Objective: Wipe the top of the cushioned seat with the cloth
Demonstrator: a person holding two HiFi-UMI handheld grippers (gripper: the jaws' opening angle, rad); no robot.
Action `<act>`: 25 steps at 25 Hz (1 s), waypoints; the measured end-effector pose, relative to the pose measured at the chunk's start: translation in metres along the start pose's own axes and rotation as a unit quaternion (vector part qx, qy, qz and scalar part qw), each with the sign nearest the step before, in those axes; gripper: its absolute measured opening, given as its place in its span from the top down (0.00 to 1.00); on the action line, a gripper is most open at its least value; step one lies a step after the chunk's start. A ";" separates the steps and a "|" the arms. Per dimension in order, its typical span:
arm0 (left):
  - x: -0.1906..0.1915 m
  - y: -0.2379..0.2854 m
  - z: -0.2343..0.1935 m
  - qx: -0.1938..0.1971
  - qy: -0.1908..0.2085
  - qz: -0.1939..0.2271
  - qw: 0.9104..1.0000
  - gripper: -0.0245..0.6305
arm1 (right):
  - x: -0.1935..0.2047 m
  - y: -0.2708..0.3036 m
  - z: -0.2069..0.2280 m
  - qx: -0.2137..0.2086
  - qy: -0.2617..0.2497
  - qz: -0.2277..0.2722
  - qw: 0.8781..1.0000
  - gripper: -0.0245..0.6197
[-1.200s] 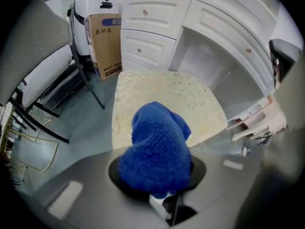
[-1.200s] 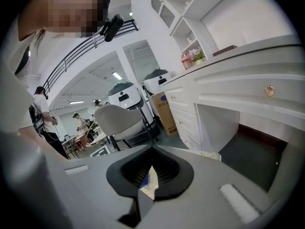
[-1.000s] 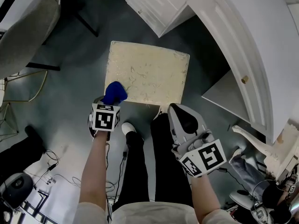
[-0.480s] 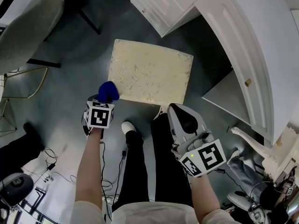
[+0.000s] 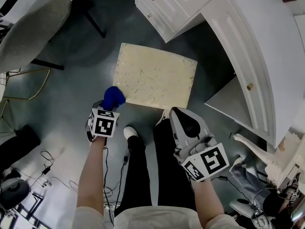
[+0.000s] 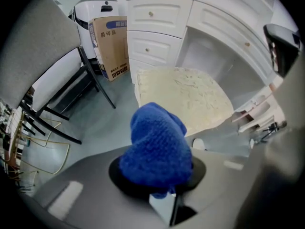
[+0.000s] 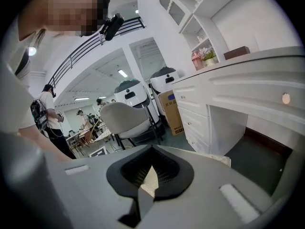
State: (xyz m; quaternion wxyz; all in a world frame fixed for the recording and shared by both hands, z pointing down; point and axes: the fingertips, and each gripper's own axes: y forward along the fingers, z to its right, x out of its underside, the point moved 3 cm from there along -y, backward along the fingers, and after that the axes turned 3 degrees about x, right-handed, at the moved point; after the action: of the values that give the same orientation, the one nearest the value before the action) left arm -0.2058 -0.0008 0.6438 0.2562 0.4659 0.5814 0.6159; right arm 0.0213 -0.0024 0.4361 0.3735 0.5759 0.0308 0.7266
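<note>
1. White drawer unit [image 5: 164, 6]: stands just past the far edge of the seat. All drawers visible are shut, so their contents can't be seen.
2. Cushioned seat [image 5: 155, 78]: cream top, square, on the floor directly ahead of the person's legs. Top is bare and open to a wipe. Judged: no stroke under way on it at this moment.
3. Cardboard box [image 6: 110, 46]: on the floor beside the drawers, behind a grey chair's legs. Flaps look closed; contents unseen.
4. Right claw [image 7: 145, 187]: clenched on nothing, parked low by the person's knee at the seat's near edge. Likely idle, kept out of the wiping path.
5. Left claw [image 5: 108, 108]: clamped on the cloth, which is bunched at the tips so the wad leads.
6. Cloth [image 5: 113, 97]: blue, knitted, balled. Sits at the seat's near-left corner; contact with the cushion can't be told.
</note>
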 end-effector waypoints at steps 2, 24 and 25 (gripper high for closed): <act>0.000 -0.008 0.004 0.005 0.004 0.006 1.000 0.85 | -0.004 -0.003 -0.004 0.000 -0.003 0.001 1.000 0.96; -0.068 -0.202 0.048 0.045 0.052 0.177 0.982 0.86 | -0.086 -0.070 -0.096 -0.015 -0.058 0.033 0.998 0.96; -0.068 -0.211 0.051 0.047 0.054 0.183 0.980 0.86 | -0.090 -0.075 -0.100 -0.015 -0.061 0.034 0.997 0.96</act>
State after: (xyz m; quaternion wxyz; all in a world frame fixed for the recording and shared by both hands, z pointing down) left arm -0.1797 0.0057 0.4181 0.0851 0.5420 0.5277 0.6485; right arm -0.0214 0.0377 0.2943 0.3582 0.6144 -0.0228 0.7027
